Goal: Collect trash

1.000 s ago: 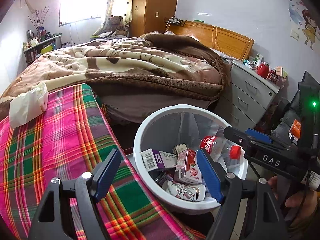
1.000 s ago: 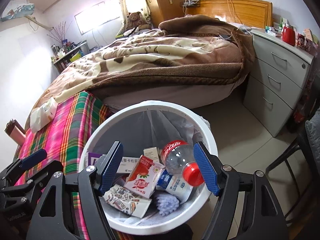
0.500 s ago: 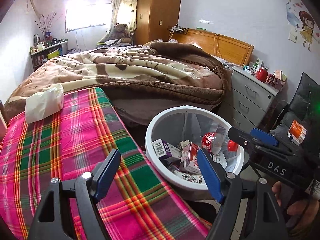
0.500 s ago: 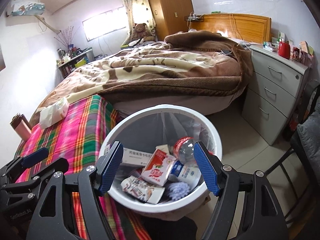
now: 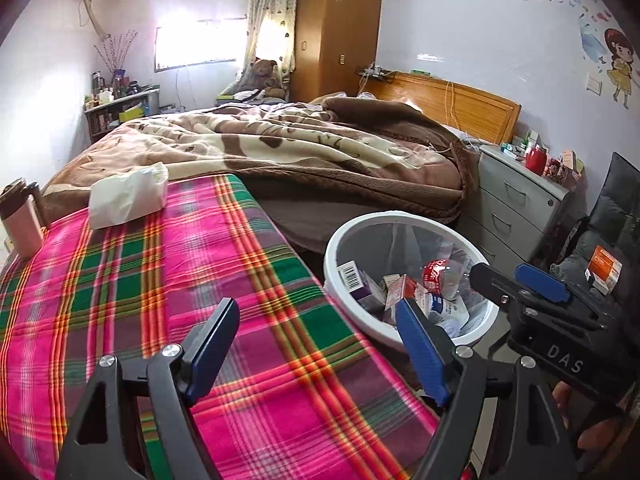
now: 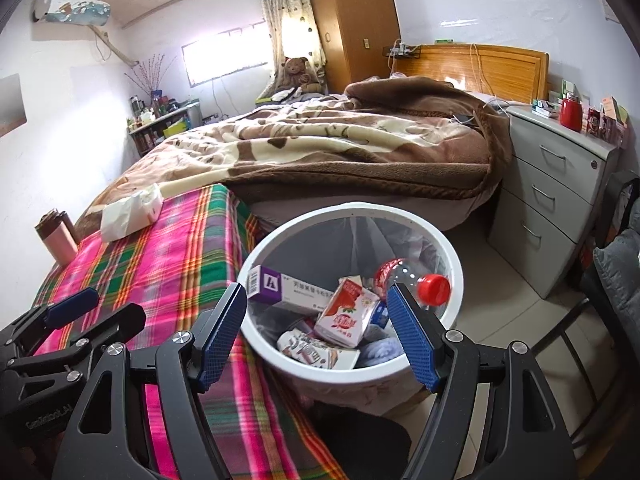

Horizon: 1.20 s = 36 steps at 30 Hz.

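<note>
- Trash bin (image 6: 276, 240), white, right of the plaid cloth (image 5: 120, 280), holds a cola bottle (image 6: 404, 276) and cartons.
- Left gripper (image 5: 316, 340): jaws opening, empty.
- Right gripper (image 6: 316, 328): jaws wide apart, empty.

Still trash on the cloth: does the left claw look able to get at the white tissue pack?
Probably yes: the left claw is open and empty, and only bare plaid cloth lies before the tissue pack.

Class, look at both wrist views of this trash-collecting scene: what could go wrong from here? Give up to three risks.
1. The clear plastic bottle with a red cap lies high, near the rim of the white round trash bin; a bump could tip it out.
2. The white tissue pack and pink tumbler on the plaid cloth could be mistaken for trash.
3. The empty left gripper, jaws opening, could snag that cloth.
</note>
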Each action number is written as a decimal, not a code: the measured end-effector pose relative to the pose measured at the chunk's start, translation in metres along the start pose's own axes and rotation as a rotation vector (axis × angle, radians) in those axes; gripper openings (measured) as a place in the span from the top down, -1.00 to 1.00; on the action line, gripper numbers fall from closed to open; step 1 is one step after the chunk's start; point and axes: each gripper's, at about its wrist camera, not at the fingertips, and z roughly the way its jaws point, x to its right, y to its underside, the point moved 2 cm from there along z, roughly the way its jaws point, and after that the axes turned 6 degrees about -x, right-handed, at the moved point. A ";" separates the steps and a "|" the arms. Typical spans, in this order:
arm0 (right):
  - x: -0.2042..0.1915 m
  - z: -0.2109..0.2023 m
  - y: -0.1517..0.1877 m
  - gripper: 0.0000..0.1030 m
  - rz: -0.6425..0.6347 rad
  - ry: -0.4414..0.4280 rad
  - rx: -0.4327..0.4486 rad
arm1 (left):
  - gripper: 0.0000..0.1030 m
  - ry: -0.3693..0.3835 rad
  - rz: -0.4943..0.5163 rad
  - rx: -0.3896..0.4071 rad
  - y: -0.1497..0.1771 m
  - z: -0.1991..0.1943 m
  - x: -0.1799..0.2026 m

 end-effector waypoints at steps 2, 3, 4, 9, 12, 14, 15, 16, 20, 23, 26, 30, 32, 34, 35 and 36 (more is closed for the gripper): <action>-0.003 -0.004 0.002 -0.44 -0.004 -0.006 0.016 | -0.59 -0.014 -0.007 0.018 0.003 -0.005 -0.002; -0.004 -0.006 0.003 -0.44 -0.008 -0.007 0.024 | -0.59 -0.018 -0.009 0.026 0.004 -0.007 -0.003; -0.006 -0.008 0.004 -0.44 -0.012 -0.004 0.034 | -0.59 -0.019 -0.012 0.031 0.006 -0.009 -0.004; -0.012 -0.017 0.014 -0.44 -0.019 0.027 0.074 | -0.60 -0.043 -0.011 0.070 0.012 -0.020 -0.006; -0.013 -0.021 0.019 -0.44 -0.014 0.031 0.082 | -0.65 -0.029 -0.015 0.085 0.015 -0.026 -0.007; -0.015 -0.023 0.022 -0.44 -0.018 0.042 0.087 | -0.67 -0.037 -0.017 0.092 0.018 -0.028 -0.006; -0.016 -0.025 0.024 -0.44 -0.021 0.051 0.090 | -0.68 -0.049 -0.016 0.096 0.020 -0.029 -0.006; -0.016 -0.026 0.026 -0.44 -0.022 0.057 0.094 | -0.68 -0.059 -0.013 0.099 0.021 -0.030 -0.005; -0.014 -0.029 0.030 -0.44 0.003 0.069 0.106 | -0.68 -0.097 -0.005 0.103 0.027 -0.032 -0.004; -0.012 -0.032 0.031 -0.44 0.015 0.074 0.114 | -0.68 -0.106 -0.002 0.097 0.029 -0.032 -0.002; -0.009 -0.034 0.032 -0.44 0.025 0.085 0.121 | -0.68 -0.104 -0.003 0.099 0.031 -0.034 0.000; -0.008 -0.036 0.035 -0.44 0.036 0.082 0.125 | -0.68 -0.096 0.003 0.102 0.033 -0.034 0.005; -0.008 -0.036 0.035 -0.44 0.036 0.081 0.124 | -0.68 -0.089 0.003 0.101 0.033 -0.035 0.006; -0.008 -0.036 0.036 -0.44 0.036 0.080 0.125 | -0.68 -0.085 0.001 0.096 0.035 -0.034 0.007; -0.008 -0.036 0.036 -0.44 0.036 0.081 0.125 | -0.68 -0.085 -0.002 0.094 0.035 -0.034 0.007; -0.008 -0.037 0.036 -0.44 0.035 0.081 0.125 | -0.68 -0.087 -0.003 0.092 0.035 -0.033 0.007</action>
